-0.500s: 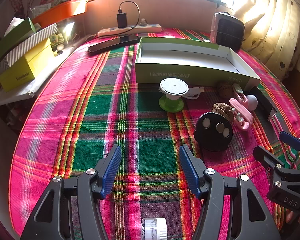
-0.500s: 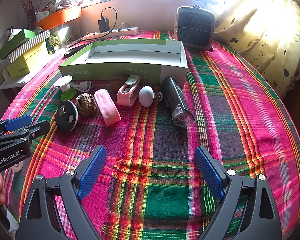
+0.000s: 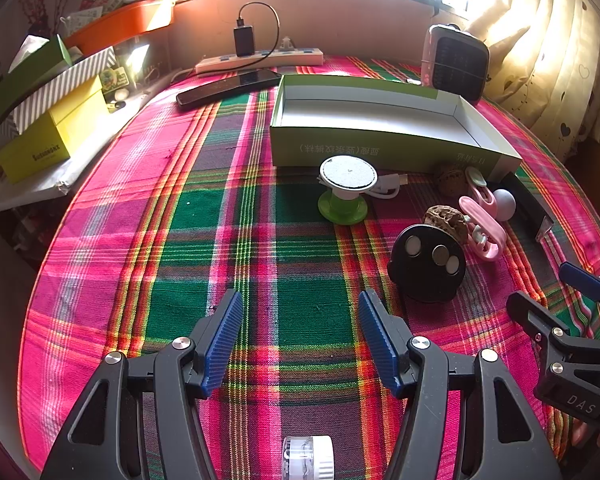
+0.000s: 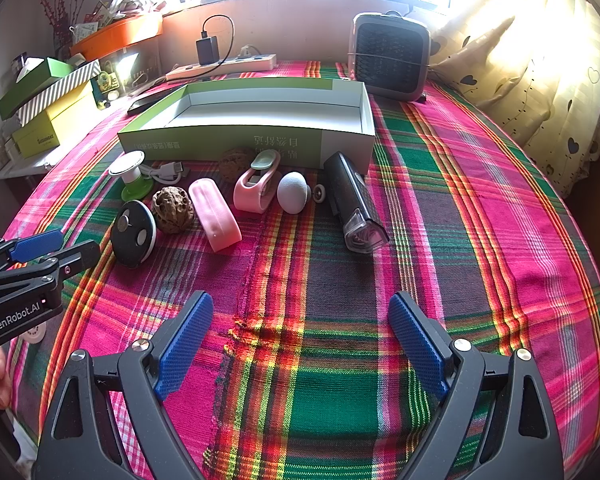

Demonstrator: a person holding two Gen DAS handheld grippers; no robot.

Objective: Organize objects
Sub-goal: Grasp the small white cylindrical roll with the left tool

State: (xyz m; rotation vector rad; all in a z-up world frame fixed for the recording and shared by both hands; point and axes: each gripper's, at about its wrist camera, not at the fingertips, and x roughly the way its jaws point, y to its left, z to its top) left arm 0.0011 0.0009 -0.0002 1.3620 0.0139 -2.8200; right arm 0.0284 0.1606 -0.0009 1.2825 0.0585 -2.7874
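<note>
Hovering low over the plaid-covered worktop (image 4: pixel 480 208), I hold both sets of tongs spread wide and empty: the left tongs (image 3: pixel 300 340) over bare cloth, the right tongs (image 4: pixel 296 344) likewise, well short of the clutter. The things to organize lie in a loose row just in front of the open green box (image 4: pixel 260 140), whose interior shows nothing inside. From left to right in the right wrist view: a green-footed charger puck (image 4: pixel 130 172) with its white cable, a black disc (image 4: pixel 134 234) leaning on edge, a walnut (image 4: pixel 174 210) touching it, a pink case (image 4: pixel 214 216), a pink clip (image 4: pixel 256 188), a pale egg-shaped piece (image 4: pixel 293 193) and a black torch (image 4: pixel 354 204) resting against the box corner. A second walnut (image 4: pixel 236 162) sits close to the box wall.

Handling, as I judge it: all items look light. The walnuts are hard, ridged and apt to roll, so I would pinch across the widest part. The disc is smooth and thin; grasping its rim edgewise seems safest. The torch is stiff and long, best taken at mid-body. The pink case looks slightly soft and should grip easily across its narrow width.
</note>
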